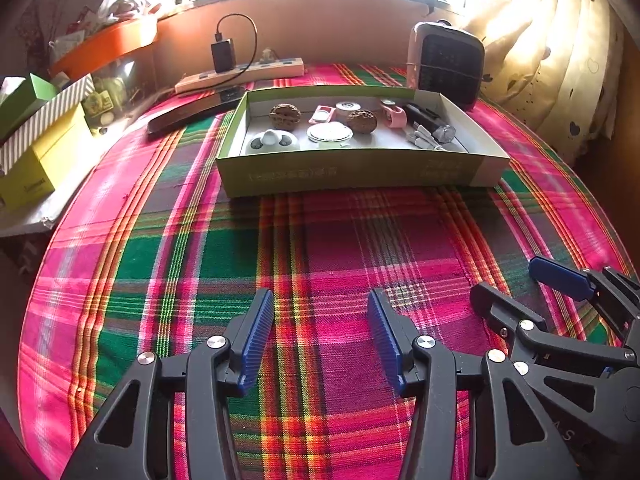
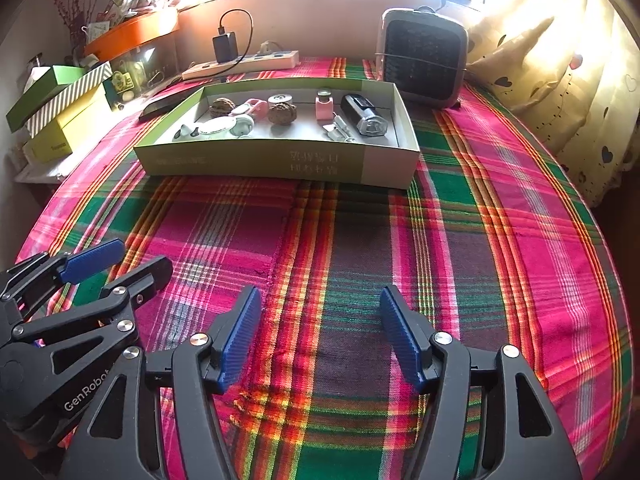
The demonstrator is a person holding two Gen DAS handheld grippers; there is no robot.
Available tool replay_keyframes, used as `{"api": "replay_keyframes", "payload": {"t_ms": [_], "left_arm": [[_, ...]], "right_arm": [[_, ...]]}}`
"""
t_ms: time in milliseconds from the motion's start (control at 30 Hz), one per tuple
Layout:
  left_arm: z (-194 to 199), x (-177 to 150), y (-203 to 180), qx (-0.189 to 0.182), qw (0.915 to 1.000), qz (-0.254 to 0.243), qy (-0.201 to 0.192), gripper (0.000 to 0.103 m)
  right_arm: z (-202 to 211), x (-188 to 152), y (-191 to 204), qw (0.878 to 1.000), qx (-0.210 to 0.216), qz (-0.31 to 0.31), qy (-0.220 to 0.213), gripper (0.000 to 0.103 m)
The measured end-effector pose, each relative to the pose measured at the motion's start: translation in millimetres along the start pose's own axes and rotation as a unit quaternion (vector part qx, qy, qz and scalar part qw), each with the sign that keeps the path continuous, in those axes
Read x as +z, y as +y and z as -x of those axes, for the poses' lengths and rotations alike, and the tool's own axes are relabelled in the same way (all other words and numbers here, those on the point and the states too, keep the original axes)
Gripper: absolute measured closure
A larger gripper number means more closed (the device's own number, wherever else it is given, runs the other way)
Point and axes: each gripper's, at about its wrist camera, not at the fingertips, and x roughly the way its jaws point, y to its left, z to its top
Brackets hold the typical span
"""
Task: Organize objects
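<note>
A shallow green cardboard box (image 1: 352,170) (image 2: 260,162) stands on the plaid cloth at the far side. In it lie two walnuts (image 1: 285,116) (image 2: 282,114), white round cases (image 1: 329,133) (image 2: 218,127), a pink clip (image 1: 394,115) (image 2: 324,107), a black lighter (image 1: 430,122) (image 2: 362,117) and small metal pieces (image 1: 422,140). My left gripper (image 1: 320,304) is open and empty over the near cloth. My right gripper (image 2: 320,302) is open and empty beside it, and shows at the right of the left wrist view (image 1: 508,280).
A small heater (image 1: 446,62) (image 2: 422,60) stands behind the box at the right. A power strip with a charger (image 1: 240,70) (image 2: 240,60) lies at the back. A dark flat case (image 1: 192,112) lies left of the box. Stacked boxes (image 1: 36,140) (image 2: 60,108) sit at the left edge.
</note>
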Motion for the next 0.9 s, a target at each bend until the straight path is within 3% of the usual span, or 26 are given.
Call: {"api": "replay_keyframes", "payload": {"t_ms": [900], "left_arm": [[-0.9, 0.0, -0.8, 0.007, 1.0000, 0.000, 0.000, 0.053]], "right_arm": [[-1.3, -1.1, -8.0, 1.000, -0.005, -0.012, 0.001, 0.031]]}}
